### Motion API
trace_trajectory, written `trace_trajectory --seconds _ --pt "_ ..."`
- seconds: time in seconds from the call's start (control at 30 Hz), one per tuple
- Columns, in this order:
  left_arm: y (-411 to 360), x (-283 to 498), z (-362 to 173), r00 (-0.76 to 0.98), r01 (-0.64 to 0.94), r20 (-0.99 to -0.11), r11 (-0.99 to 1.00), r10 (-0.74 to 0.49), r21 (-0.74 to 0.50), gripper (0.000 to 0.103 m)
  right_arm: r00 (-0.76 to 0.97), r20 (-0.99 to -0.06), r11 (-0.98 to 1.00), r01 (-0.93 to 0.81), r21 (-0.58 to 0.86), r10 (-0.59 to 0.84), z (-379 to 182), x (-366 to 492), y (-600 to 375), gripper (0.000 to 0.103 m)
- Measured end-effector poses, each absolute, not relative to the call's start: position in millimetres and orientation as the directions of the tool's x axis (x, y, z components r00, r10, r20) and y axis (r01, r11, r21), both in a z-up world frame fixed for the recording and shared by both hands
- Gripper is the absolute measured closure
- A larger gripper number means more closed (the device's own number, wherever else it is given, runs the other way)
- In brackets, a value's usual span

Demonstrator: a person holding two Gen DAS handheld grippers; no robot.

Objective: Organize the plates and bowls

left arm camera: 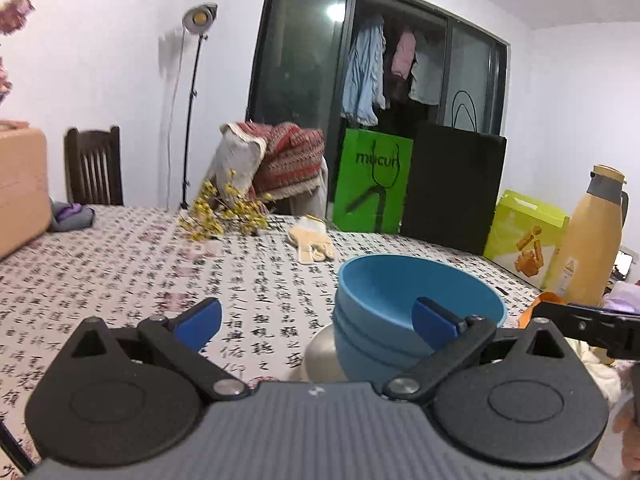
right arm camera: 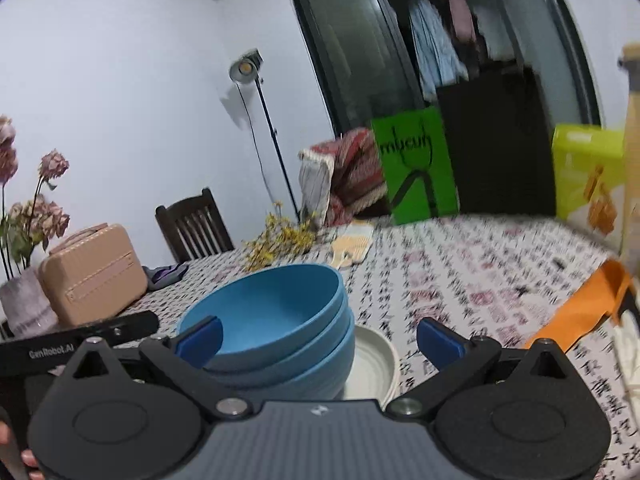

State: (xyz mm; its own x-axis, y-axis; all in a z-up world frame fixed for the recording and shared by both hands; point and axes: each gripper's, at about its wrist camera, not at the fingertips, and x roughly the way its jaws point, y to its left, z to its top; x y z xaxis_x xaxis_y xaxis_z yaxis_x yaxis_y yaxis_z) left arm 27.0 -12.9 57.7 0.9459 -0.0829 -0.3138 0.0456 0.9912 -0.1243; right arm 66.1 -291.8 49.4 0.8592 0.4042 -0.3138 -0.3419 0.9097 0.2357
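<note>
Blue stack: three blue bowls [left arm camera: 416, 312] nested, rims up, sitting on a stack of pale plates [right arm camera: 374, 364]; lower centre-right of left wrist view, lower centre-left of right wrist view.
Plates: white/cream, only an edge shows from under the bowls; count can't be told.
Surface: cloth printed w/ black calligraphy [left arm camera: 140, 264]; stack sits near its close edge.
Left gripper [left arm camera: 318, 320]: fingers spread wide, nothing between the pads. Its right blue pad overlaps the bowl in the frame; contact can't be told, prob. just in front.
Right gripper [right arm camera: 318, 340]: fingers spread wide too, empty. Left blue pad overlaps the bowl rim in the frame, touching or not unclear.
Key relation: stack lies right of centre for the left fingers, left of centre for the right, i.e. btw the two grippers, just ahead and below both. Neither clearly nearer.
Axis: bowls round, no long axis; stack axis upright, slight lean in the fisheye.
Judgement: bowls on plates looks sorted; likely little left.
Other: green bag [left arm camera: 372, 180], yellow flask [left arm camera: 592, 240], tan case [right arm camera: 92, 272] well apart at the frame's back.
</note>
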Motion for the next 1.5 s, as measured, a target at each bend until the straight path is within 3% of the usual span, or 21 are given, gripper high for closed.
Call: trace_trajectory --seconds 0.33,0.9,1.5 --pt "-12 -8 38 0.954 0.036 -0.294 0.998 -0.051 -0.054 0.000 0.905 -0.258 0.941 -0.312 0.134 0.337 21 11 -289 0.000" --pt "-10 -55 -4 0.962 0.014 -0.274 1.000 -0.007 0.023 0.000 0.929 -0.267 0.967 -0.239 0.092 0.255 -12 -33 -302 0.000" --pt "-7 -66 -16 0.961 0.057 -0.272 0.998 -0.049 0.022 0.000 0.929 -0.285 0.971 -0.220 0.089 0.236 -21 -43 -306 0.000"
